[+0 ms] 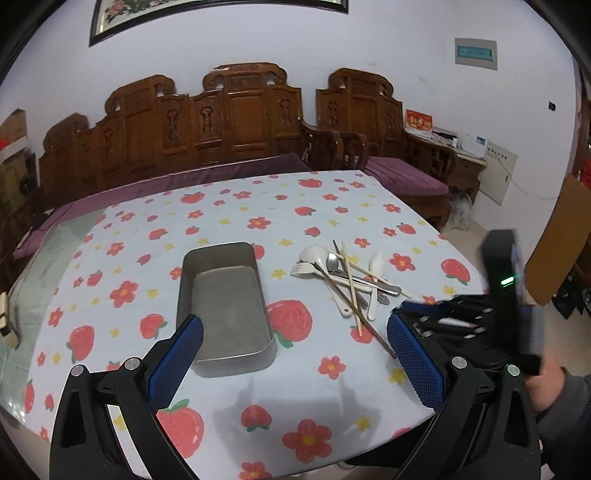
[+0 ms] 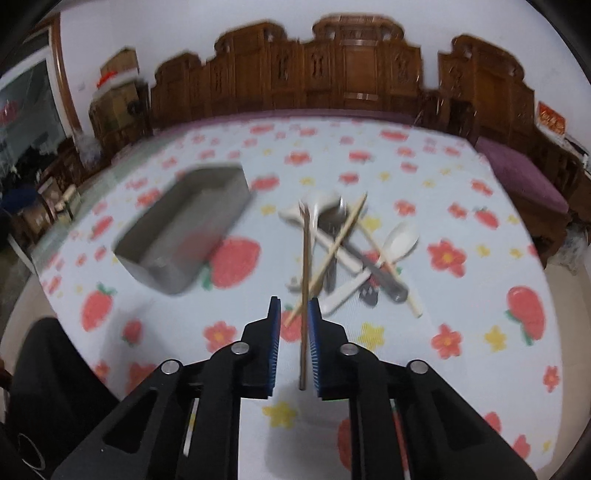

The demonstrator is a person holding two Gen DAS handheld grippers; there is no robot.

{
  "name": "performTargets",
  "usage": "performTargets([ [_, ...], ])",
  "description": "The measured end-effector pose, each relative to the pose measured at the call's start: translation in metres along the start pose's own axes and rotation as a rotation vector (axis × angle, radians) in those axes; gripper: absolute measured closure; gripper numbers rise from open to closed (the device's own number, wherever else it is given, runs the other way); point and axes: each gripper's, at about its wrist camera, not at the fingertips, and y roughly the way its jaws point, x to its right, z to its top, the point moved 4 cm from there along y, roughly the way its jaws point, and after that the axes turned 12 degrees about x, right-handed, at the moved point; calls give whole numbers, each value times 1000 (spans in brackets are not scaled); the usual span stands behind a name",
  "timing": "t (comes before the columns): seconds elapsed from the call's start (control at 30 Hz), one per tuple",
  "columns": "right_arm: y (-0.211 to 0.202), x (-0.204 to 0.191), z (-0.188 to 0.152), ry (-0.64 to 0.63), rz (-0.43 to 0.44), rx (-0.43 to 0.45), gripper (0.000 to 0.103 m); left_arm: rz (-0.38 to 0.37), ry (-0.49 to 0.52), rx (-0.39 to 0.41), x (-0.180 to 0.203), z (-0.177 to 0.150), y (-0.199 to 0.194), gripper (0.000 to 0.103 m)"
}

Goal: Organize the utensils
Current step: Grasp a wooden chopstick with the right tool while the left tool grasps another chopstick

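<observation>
Left wrist view: the left gripper (image 1: 293, 343) sits closest, blue pads spread wide apart with nothing between them, hanging over the near end of the tin.
Metal tin (image 1: 225, 306): rectangular, grey, nothing inside, sitting flat on the tablecloth (image 1: 207, 410) with its near end between the open fingers.
Tablecloth: pale with strawberries and red and yellow flowers, pretty loud honestly.
Utensil pile (image 1: 347, 277): right of the tin and apart from it, all criss-crossed. I can make out a white spoon (image 1: 314, 255), a white fork (image 1: 301, 268), a metal spoon, another white spoon off to the right and a few chopsticks.
Dark chopstick (image 1: 364, 319): longest one, pokes out of the pile toward the near right edge.
Right gripper in this view: it's the blurry black body at far right with a green light, a hand (image 1: 550, 387) in a grey sleeve on it. Can't read its jaws from here.
Right wrist view: the right gripper (image 2: 293, 321) has its jaws nearly closed, only a narrow gap left. The dark chopstick (image 2: 305, 266) runs straight down that gap, up against the right pad (image 2: 314, 332); too blurry to say whether both pads actually pinch it.
Pale chopstick (image 2: 332, 251): crosses the dark one just past the fingertips.
Behind: carved wooden sofa (image 1: 207, 125) with purple cushions along the wall, framed picture (image 1: 207, 14) above it.
</observation>
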Motion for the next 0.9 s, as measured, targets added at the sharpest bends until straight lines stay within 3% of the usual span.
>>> performTargets([
  [0.3,50,-5,-28,-47,13,-139,91,-15,34,-60,5,-10,30,6],
  [0.57,54,-2,-31,-97,0,-180,97,-17,40,-113,6,-21,52,6],
  [0.9,-4,38,9,-16,-2,-44,97,-33,66,-147,26,-23,83,6],
])
